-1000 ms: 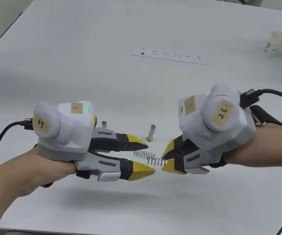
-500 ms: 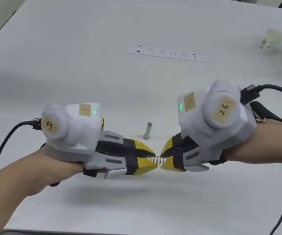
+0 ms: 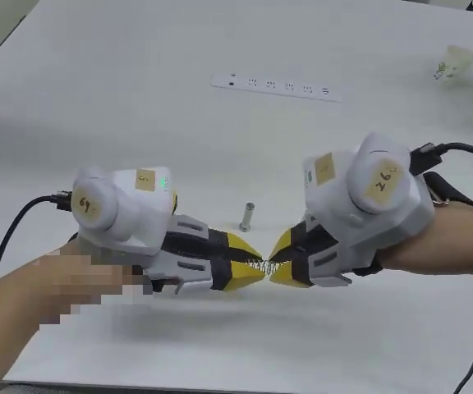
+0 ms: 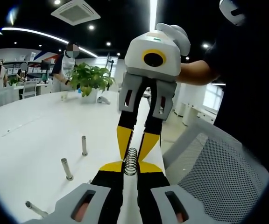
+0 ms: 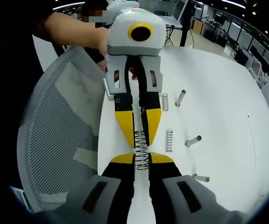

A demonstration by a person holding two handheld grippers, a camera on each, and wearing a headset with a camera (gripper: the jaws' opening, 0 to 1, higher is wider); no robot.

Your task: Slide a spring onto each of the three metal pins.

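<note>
A: Where does the spring sit?

B: In the air, between the two tools. The left gripper [image 3: 249, 268] has its jaws pressed together on one end of the spring [image 3: 263, 265]. The right gripper [image 3: 281, 264] pinches the other end, so the tips are almost nose to nose.

A: And the pins?

B: None wears a spring yet. One upright pin [image 3: 246, 216] stands just beyond the tips, toward the middle of the table [image 3: 138, 74]. The left gripper view adds another upright pin [image 4: 67, 169] and a third pin [image 4: 35, 208] that may be lying or tilted. Two loose springs [image 5: 169, 140] rest near them.

A: What could go wrong?

B: Both holds are on thin wire at the very tips. A push along the coil could bow it and make it jump out. If one side lets go before the other grips firmly, it would probably drop. The work hangs close to the table's near edge, with a mesh chair [image 4: 218, 172] below, so a dropped spring likely leaves the table.

A: Room to move?

B: Plenty. The table lies bare toward its far edge, up to the power strip [image 3: 275, 86]. A crumpled cup-like thing [image 3: 454, 64] sits near the far right corner, well apart. A low sweep could knock over the near pin.
</note>
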